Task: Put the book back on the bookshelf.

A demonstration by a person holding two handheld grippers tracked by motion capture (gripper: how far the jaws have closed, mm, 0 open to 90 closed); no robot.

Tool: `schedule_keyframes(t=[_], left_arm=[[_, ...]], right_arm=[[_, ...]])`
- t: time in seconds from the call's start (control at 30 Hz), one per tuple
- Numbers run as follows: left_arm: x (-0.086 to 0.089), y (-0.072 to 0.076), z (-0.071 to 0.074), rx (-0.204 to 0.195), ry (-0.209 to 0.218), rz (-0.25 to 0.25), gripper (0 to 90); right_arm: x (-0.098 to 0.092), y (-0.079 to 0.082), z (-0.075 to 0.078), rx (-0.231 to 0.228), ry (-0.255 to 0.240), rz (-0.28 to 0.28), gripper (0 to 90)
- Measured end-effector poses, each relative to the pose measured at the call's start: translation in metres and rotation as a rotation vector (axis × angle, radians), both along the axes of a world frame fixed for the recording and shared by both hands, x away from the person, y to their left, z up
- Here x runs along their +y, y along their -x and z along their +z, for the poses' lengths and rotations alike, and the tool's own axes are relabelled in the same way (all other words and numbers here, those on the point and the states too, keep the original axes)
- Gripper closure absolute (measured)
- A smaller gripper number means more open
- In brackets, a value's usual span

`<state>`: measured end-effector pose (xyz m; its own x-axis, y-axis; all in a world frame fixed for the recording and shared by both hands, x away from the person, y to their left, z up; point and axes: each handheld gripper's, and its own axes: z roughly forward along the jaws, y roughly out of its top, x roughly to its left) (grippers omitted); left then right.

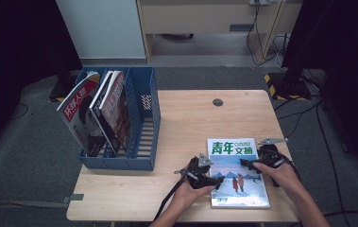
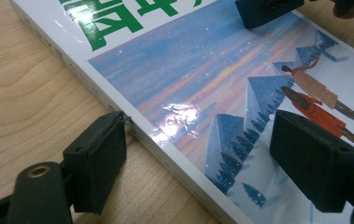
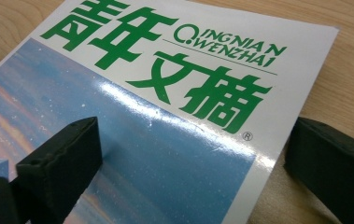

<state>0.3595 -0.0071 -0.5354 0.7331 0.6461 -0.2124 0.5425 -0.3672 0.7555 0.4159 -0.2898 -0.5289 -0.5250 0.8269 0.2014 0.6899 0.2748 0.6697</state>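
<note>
Left hand-held gripper (image 2: 198, 154), blocky matte jaws astride glossy flat magazine (image 2: 202, 79) edge.

Pale wooden table (image 1: 191, 113) on grey carpet (image 1: 35, 156), light cabinet (image 1: 103, 28) and wooden desk (image 1: 205, 19) behind, black cables (image 1: 261, 42) trailing, hazard-striped foot (image 1: 280, 85), dark at both sides.

**Legible markings**

Magazine (image 3: 174, 116) on table: cover title in large green Chinese characters, 青年文摘, with the Latin line "QINGNIAN WENZHAI" in green beside it and a small ® mark below the last character. Same title readable in the high view (image 1: 232, 148).

Front magazine in blue rack (image 1: 141, 118): red band (image 1: 76, 101) with white characters, 环球人物. Second magazine's title too small to read.
</note>
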Motion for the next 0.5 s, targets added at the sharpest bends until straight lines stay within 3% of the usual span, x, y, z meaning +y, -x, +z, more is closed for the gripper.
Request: schedule_keyframes(t=[0.17, 0.37, 0.5], left_arm=[[0.0, 0.0, 0.0, -0.001, -0.001, 0.0, 18.1], [0.0, 0.0, 0.0, -0.001, -0.001, -0.002, 17.9], [0.0, 0.0, 0.0, -0.002, -0.001, -0.003, 17.9]], right_arm=[[-0.006, 0.001, 0.002, 0.014, -0.031, -0.02, 15.7], [-0.012, 0.003, 0.007, 0.025, -0.031, -0.019, 26.7], [-0.014, 0.006, 0.008, 0.026, -0.032, 0.001, 27.7]])
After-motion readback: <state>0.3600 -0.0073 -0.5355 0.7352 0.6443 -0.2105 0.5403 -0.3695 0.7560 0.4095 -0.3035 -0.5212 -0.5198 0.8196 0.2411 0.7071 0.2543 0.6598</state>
